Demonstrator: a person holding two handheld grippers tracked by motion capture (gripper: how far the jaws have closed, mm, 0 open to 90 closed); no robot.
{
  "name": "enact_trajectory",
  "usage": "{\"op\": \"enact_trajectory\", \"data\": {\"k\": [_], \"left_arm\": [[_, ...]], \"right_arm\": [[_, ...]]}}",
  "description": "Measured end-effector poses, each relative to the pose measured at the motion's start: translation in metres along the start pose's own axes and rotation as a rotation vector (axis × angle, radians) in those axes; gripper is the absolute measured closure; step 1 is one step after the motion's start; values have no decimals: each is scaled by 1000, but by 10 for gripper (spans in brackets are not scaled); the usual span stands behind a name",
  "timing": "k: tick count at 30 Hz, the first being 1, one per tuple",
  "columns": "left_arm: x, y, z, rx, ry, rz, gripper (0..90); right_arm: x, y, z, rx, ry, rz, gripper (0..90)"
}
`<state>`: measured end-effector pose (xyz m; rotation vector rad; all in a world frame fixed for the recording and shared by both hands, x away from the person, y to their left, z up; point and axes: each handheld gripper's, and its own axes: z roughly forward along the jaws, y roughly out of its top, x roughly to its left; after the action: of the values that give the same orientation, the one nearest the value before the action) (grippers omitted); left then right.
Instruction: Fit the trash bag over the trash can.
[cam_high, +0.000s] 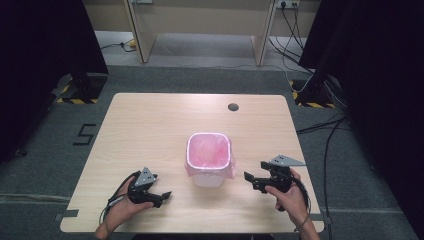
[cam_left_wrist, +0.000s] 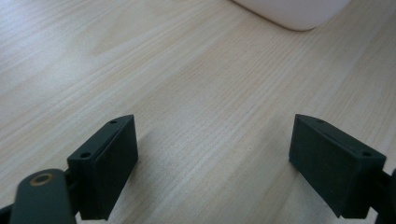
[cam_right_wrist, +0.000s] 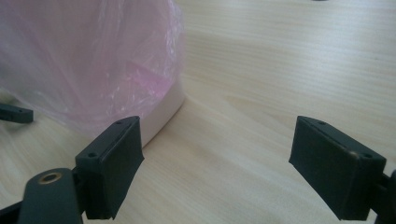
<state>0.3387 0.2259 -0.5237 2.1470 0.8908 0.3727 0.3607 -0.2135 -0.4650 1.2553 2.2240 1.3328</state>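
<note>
Sitting mid-table: small white bin (cam_high: 209, 176) with pink liner (cam_high: 209, 151) draped over its rim, upright on the wooden table (cam_high: 150, 125). Left gripper (cam_high: 161, 196) is resting near-left of it, jaws wide apart, gripping nothing. Right gripper (cam_high: 254, 176) is hovering just right of the bin, jaws spread wide, empty, liner beside its one jaw.

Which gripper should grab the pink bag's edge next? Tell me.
Probably right. The right gripper stands open beside the pink bag on the white bin; the left gripper faces bare table.
</note>
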Motion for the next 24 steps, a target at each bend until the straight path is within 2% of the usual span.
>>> {"op": "enact_trajectory", "data": {"k": [6, 16, 21, 24], "left_arm": [[0, 0, 0, 0, 0, 0, 146], [0, 0, 0, -2, 2, -2, 146], [0, 0, 0, -1, 2, -2, 145], [0, 0, 0, -2, 2, -2, 145]], "right_arm": [[1, -9, 2, 31, -1, -5, 169], [3, -26, -4, 80, -28, -16, 169], [2, -33, -5, 113, -36, -28, 169], [3, -39, -3, 156, -32, -45, 166]]}}
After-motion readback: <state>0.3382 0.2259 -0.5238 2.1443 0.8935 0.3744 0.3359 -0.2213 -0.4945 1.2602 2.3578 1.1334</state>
